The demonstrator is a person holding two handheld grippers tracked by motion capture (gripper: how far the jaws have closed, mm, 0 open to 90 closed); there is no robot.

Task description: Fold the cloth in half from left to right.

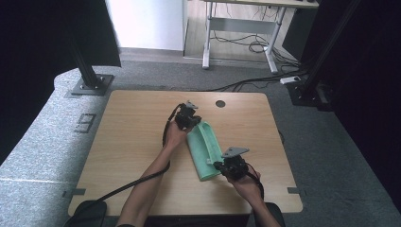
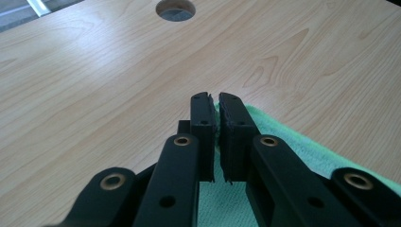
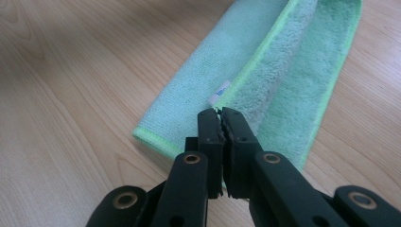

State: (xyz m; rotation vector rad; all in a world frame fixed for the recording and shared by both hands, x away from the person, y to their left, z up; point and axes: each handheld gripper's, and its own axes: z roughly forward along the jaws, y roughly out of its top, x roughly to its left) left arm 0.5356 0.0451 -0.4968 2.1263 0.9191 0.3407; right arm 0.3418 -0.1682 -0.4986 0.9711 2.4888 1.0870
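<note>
A folded green cloth (image 1: 205, 150) lay mid-tabletop (image 1: 132, 142). Its small white label (image 3: 219, 92), unreadable, sat just beyond the right hand-held gripper (image 3: 221, 116). Both hand-held grippers, left (image 2: 213, 101) too, pinched the cloth's edge.

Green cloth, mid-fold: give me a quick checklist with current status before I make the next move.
1. Left gripper shut on the far edge of the green cloth: ok.
2. Right gripper shut on the near cloth edge: ok.
3. Cloth folded into a long strip on the table: ok.
4. Layer edges aligned: not ok, one layer sits offset in the right gripper view.
5. How many layers each gripper pinches: cannot tell.
</note>
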